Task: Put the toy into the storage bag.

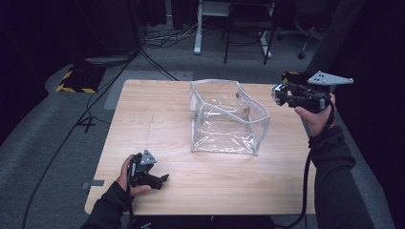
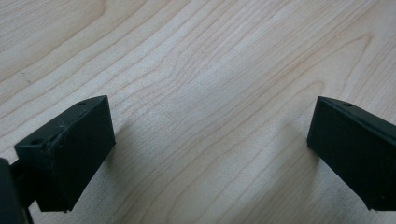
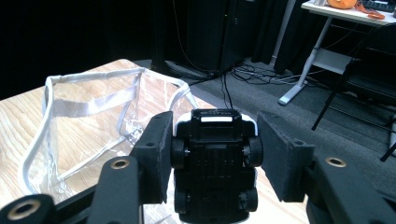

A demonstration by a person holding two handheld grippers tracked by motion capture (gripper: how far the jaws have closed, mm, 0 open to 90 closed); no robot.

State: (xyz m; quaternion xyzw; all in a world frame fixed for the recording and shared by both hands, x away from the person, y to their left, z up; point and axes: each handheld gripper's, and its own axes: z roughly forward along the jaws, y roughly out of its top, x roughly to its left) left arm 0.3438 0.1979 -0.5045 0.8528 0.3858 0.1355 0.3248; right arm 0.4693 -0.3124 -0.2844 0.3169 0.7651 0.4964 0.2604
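A clear plastic bag (image 1: 224,121) with white edging stands open-topped in the middle of the wooden table (image 1: 143,109). Held up past the table's right edge, my right gripper (image 1: 281,94) is shut on a small toy car (image 1: 276,90). In the right gripper view the toy car (image 3: 215,158) shows its black underside and wheels between the pads of my right gripper (image 3: 215,135), with the bag (image 3: 84,107) lower left. My left gripper (image 1: 161,180) rests near the front left of the table, open. Bare wood (image 2: 210,56) lies between the jaws of my left gripper (image 2: 210,121).
Beyond the table's far edge are a black chair (image 1: 246,28), a white desk leg (image 1: 198,28) and cables (image 1: 162,36) on the grey floor. A yellow-and-black striped base (image 1: 76,81) sits at the far left. The person's forearms come in from the near edge.
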